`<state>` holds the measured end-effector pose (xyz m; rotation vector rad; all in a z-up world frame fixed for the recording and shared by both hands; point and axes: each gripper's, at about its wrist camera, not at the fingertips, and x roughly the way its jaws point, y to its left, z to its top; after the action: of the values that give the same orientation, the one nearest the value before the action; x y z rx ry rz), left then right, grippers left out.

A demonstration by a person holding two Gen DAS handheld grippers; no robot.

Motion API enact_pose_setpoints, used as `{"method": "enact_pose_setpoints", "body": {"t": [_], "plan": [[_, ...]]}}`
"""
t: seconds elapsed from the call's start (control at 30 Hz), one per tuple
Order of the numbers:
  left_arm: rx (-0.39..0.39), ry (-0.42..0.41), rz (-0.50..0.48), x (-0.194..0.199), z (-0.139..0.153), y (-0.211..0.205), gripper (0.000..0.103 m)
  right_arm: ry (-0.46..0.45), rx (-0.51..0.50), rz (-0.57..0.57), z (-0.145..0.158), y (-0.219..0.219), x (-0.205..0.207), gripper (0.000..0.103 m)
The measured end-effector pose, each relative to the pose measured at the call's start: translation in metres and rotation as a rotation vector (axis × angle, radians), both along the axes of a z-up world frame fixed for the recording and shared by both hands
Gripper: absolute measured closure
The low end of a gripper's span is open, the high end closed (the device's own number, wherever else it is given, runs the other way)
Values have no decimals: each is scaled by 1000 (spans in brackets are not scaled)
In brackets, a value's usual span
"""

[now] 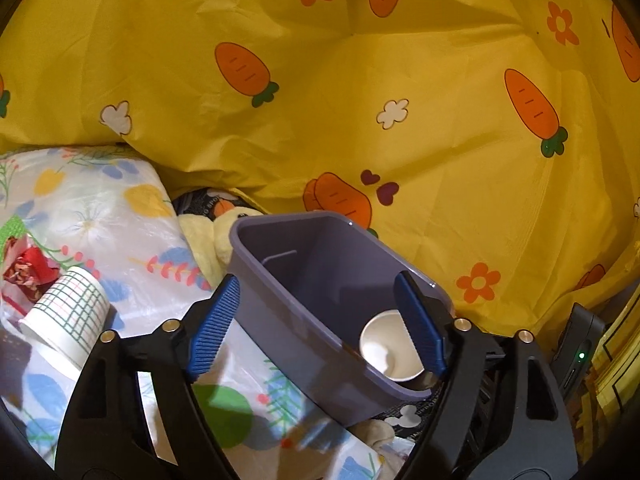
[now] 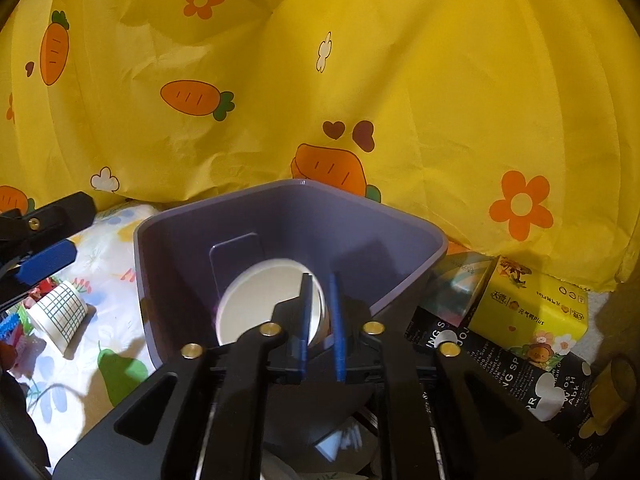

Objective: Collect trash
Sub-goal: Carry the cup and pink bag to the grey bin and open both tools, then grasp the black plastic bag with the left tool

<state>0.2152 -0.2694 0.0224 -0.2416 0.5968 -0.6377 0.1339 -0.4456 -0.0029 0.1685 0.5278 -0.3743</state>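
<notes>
Claw states are read first: the left claw [image 1: 316,326] is spread wide and grips nothing, its blue pads straddling the near end of the purple bin [image 1: 304,276] in the lower centre of the left wrist view; whether a pad touches the bin wall cannot be told. At the far left of that view a red wrapper [image 1: 28,268] is seen on the floral sheet [image 1: 132,216], with a checked paper cup [image 1: 66,312] lying on its side just beside it. Both remain outside the bin and are judged to be trash yet to be collected.

In the centre of the right wrist view, the right claw [image 2: 320,326] is nearly closed on the rim of a white paper cup [image 2: 260,300], which is held inside the mouth of the bin. The step in hand is judged to be the drop. It is best done with the cup kept well inside the walls before the pads are parted, so that nothing catches on the rim or tips back out. The bin should be kept steady meanwhile.

At the lower right of that view a yellow tissue pack [image 2: 532,312] is seen against the carrot-print cloth [image 2: 400,80].
</notes>
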Motion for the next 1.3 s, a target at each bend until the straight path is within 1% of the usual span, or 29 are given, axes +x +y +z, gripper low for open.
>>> {"method": "enact_pose_setpoints", "body": {"t": [0.03,0.13,0.2,0.3,0.43,0.6,0.73,0.97,1.1,1.3], "plan": [[6,-14,18,-3,1,5,18,-9,-4,-1,0,1,-2,61],[16,-35,70,-11,3,21,13,-22,-26,-6,2,4,-3,59],[20,-34,99,-15,3,32,13,-25,-18,-7,3,4,-5,57],[35,-54,147,-25,4,49,13,-40,-23,-10,6,9,-11,51],[85,-95,219,-44,7,72,12,-72,-30,-11,12,17,-21,45],[135,-104,319,-68,4,109,12,-108,-20,20,17,34,-33,38],[182,-100,420,-87,-2,145,12,-124,-3,82,17,59,-38,34],[244,-120,598,-130,-7,209,12,-121,34,250,9,119,-38,28],[246,-107,667,-149,-10,239,12,-111,38,350,6,157,-36,26],[246,-81,725,-164,-16,270,12,-82,36,473,-1,204,-38,26]]}}
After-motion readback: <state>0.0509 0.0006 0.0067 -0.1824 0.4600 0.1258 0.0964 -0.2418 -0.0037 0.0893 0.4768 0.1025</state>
